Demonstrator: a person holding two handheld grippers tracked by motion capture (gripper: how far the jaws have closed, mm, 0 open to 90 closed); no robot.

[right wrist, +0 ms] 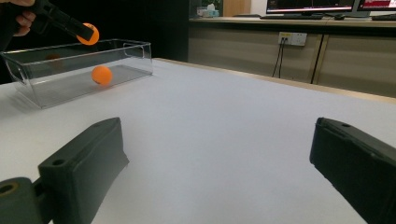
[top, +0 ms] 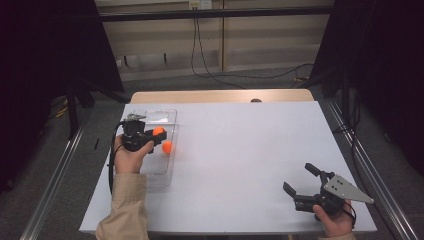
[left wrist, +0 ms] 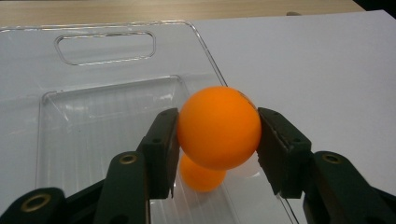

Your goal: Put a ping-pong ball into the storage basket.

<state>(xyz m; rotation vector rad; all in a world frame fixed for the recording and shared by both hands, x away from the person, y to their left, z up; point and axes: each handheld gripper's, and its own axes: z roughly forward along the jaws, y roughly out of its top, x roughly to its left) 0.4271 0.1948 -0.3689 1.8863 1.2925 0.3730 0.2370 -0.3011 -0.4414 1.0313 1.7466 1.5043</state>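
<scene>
No readable text, labels or numbers

We find no lettering, brand, number or sign that can be made out anywhere. The monitors [right wrist: 322, 5] at the far wall in the right gripper view glow with content too small and blurred for us to read, and the wall socket plate [right wrist: 290, 38] below them bears no mark we can make out.

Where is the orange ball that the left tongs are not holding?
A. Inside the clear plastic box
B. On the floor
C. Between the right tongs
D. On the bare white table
A: the loose orange ball lies on the bottom of the clear plastic box, below the held ball that the left tongs grip above it.
</scene>
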